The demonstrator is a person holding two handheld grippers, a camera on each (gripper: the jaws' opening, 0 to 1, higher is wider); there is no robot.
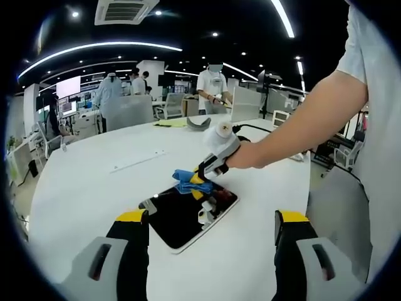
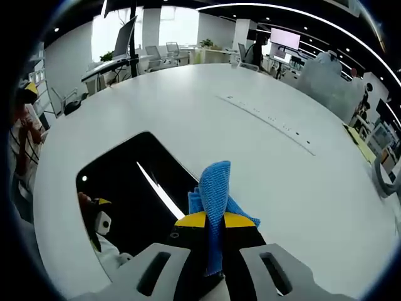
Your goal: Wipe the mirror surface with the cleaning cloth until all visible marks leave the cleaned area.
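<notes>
As right tongs [image 2: 215, 221] pinch one cloth [image 2: 215, 188], one mirror [image 2: 135, 182]

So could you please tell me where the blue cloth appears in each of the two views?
Left gripper view: the blue cloth sits at centre, at the mirror's far edge, held in the right gripper.
Right gripper view: the cloth is low centre, pinched between the jaws.
Shared landmark: the dark mirror.

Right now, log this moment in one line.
stage: wiping | right gripper: shut on blue cloth, at mirror edge | left gripper: open, clear of mirror
</notes>
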